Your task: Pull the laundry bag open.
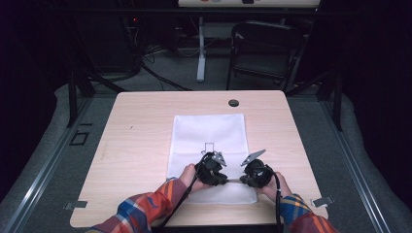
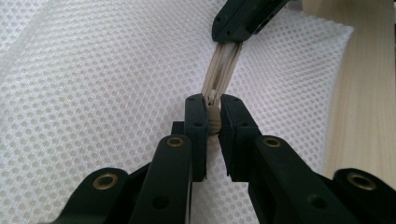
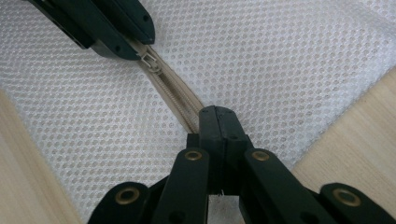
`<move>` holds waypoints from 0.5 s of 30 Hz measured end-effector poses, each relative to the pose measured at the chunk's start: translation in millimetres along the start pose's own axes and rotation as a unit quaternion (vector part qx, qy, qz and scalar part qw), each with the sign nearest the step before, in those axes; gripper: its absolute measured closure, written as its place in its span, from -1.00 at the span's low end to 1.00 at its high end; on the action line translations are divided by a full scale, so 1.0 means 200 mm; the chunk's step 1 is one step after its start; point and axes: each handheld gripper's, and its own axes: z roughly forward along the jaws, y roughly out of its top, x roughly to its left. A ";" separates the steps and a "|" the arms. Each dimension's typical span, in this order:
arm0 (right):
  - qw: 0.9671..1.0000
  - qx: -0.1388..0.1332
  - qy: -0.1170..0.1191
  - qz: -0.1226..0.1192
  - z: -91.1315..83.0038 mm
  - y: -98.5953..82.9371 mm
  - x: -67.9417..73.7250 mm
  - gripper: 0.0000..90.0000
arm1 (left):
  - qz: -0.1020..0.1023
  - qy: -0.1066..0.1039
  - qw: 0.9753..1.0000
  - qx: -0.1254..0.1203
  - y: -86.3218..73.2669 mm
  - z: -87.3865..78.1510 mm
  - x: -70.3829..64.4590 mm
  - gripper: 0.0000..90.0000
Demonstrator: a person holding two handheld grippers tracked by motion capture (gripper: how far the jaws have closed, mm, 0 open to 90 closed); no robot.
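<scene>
Mesh bag (image 1: 208, 141), white, flat on the bench (image 1: 136, 141) toward its near edge, with the beige zipper (image 3: 175, 100) running along the bag's near side. Left gripper (image 2: 213, 122) pinching the zipper slider (image 2: 213, 122) between its jaws; right gripper (image 3: 218, 122) pressed together on the zipper tape close by, the two nearly nose to nose. Probably the start of drawing the slider along. Best done by holding the tape taut and level with the right, then pulling the slider straight along the teeth line, low over the bench, without twisting. Worth watching for mesh bunching into the slider, and for the pull slipping from the jaws under a sideways tug.
</scene>
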 end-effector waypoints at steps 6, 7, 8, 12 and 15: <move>1.000 -0.001 -0.002 0.001 0.00 0.00 0.00 1.00 | -0.002 0.000 1.000 0.003 -0.02 -0.02 0.01 0.81; 1.000 0.001 -0.003 -0.001 0.00 0.00 0.00 1.00 | -0.003 -0.001 1.000 0.000 -0.02 -0.02 0.01 0.81; 1.000 0.000 -0.003 0.000 0.00 0.00 0.01 1.00 | -0.004 -0.002 1.000 0.000 -0.03 -0.02 0.01 0.81; 1.000 0.000 -0.003 -0.002 0.00 0.00 0.00 1.00 | -0.011 -0.005 1.000 -0.003 -0.04 -0.04 0.02 0.81; 1.000 0.002 -0.007 -0.005 0.00 0.00 0.01 1.00 | -0.010 0.000 1.000 0.001 -0.05 -0.05 0.02 0.81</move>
